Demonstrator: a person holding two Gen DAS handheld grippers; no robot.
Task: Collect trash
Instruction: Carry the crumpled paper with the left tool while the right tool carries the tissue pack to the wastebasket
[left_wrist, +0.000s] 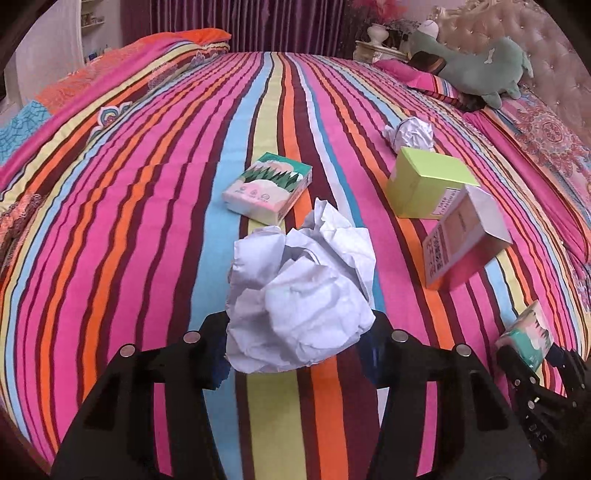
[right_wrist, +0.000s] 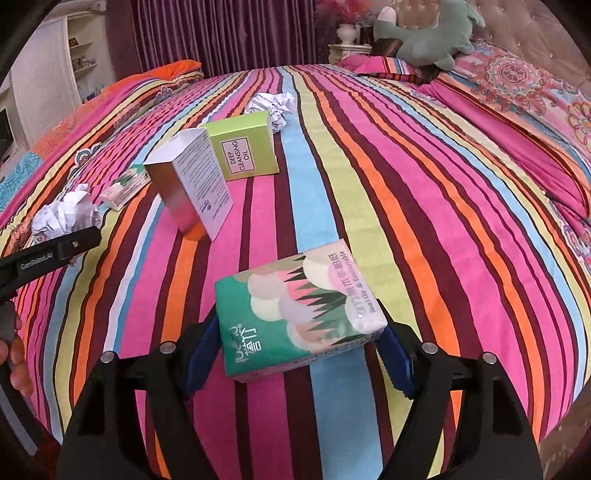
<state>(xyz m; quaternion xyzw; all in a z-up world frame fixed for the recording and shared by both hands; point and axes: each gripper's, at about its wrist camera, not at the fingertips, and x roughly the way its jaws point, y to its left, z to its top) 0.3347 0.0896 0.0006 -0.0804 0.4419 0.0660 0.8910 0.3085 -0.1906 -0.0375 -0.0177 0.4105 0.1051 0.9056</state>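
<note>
Your left gripper is pinching a crumpled ball of white paper, its black jaws pressed into the wad from both sides and holding it above the striped bedspread. Your right gripper is clamped on a green tissue pack printed with pastel circles and dark zigzag trees, the blue pads squeezing its two long sides.

Beyond the paper ball, in the left view, a second tissue pack of the same design lies flat on the bedspread. To its right stands a lime green box, labelled "Deep Cleansing Oil" in the right view. Just beside it a white and pink carton sits tilted. Behind the green box rests another crumpled paper ball.

At the far right corner a green plush toy lies against pillows and a tufted headboard. Purple curtains hang behind the bed.
</note>
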